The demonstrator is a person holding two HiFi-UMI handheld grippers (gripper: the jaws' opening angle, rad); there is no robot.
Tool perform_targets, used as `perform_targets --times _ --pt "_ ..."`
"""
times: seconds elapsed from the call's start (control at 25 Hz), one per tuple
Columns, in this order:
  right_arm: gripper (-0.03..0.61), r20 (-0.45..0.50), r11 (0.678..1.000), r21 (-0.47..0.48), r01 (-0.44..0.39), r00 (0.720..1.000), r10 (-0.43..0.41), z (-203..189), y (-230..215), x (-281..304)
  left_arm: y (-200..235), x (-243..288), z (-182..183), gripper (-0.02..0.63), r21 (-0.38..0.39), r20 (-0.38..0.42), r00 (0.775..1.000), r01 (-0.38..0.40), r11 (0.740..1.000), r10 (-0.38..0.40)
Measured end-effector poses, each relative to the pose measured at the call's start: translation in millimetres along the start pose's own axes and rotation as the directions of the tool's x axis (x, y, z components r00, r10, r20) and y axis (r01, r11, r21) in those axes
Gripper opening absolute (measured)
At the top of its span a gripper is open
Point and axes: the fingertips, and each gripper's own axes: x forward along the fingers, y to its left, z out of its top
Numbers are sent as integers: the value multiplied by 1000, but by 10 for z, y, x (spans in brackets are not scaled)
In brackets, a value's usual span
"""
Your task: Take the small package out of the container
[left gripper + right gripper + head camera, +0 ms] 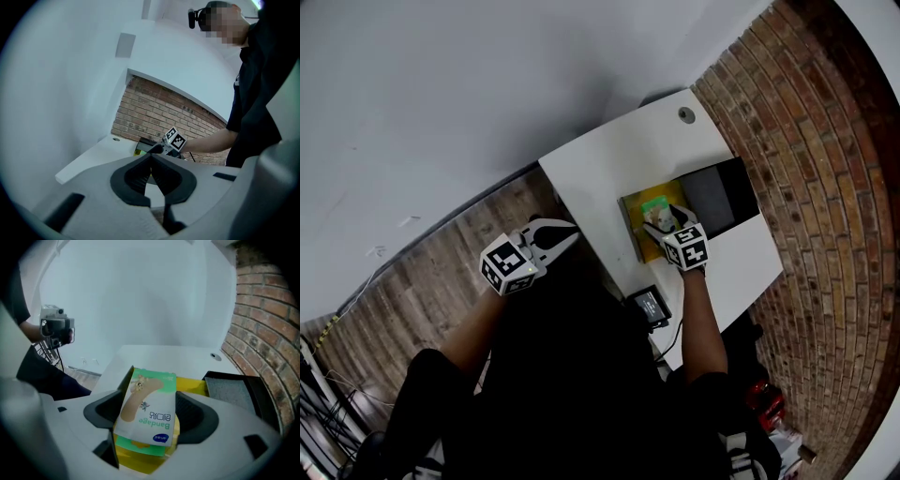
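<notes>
A small white and green bandage package stands tilted between the pads of my right gripper, which is shut on it just above the yellow container. Another green packet lies under it in the container. In the head view the right gripper reaches over the yellow container on the white table, and the package shows green at its tips. My left gripper hangs off the table's left edge, shut and holding nothing; in its own view the pads meet.
A black tray lies right of the container, against the brick wall. A small black device with a cable sits at the table's near edge. A round cable hole marks the far corner. Wooden floor lies to the left.
</notes>
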Motion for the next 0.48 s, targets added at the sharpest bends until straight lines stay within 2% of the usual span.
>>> perform_targets --times 0.2,0.32,0.4,0.48 --pt "344 158 996 69 -64 986 53 388 110 -241 -38 67 44 15 20 1 1000 18 1000 -18" --pt "344 233 994 73 -78 971 59 586 148 -402 -66 98 59 15 36 2 1000 28 999 -28" --pt "344 300 992 80 -99 951 70 739 181 -539 -83 115 70 15 43 3 999 34 999 -34" --pt "344 382 985 98 -142 919 95 902 227 -689 -94 133 88 15 45 5 999 37 998 -38"
